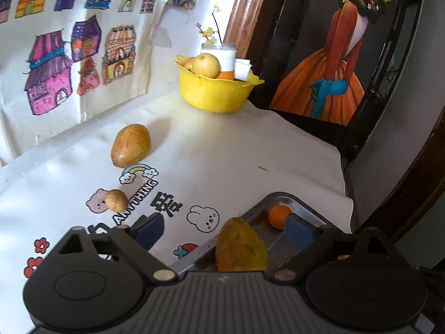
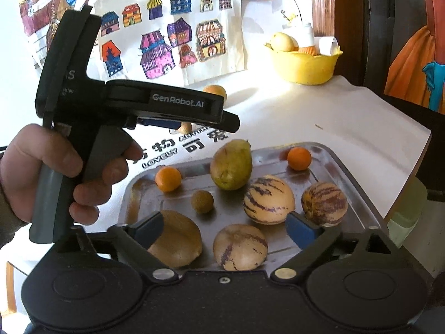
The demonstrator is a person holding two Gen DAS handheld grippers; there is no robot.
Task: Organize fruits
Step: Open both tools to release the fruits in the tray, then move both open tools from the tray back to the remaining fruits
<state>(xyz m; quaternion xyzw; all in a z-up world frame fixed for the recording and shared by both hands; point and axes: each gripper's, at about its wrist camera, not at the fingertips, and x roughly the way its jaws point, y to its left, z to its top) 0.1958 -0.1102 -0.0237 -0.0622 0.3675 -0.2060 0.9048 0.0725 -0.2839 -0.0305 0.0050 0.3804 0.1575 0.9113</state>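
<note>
Fruits fill the metal tray [image 2: 328, 167] at lower centre of our right view: three striped melons [image 2: 268, 199], a greenish mango [image 2: 230, 167], two oranges [image 2: 167, 178] and a small brown fruit [image 2: 202, 201]. Behind, at upper right, sits a yellow bowl [image 2: 306, 66]. Our left gripper [image 1: 225, 229] and right gripper [image 2: 225, 229] both stand wide apart, holding nothing. On the cloth in the left view lie a brown mango [image 1: 130, 145] and a small round fruit [image 1: 116, 200].

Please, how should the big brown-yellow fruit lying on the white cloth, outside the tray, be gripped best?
Grip the brown-yellow fruit across its narrow middle, coming from above. It lies on its side on the cloth, egg-shaped, pointed end toward the camera, with free space on both flanks, so open fingers probably fit there without slipping off the taper.
</note>
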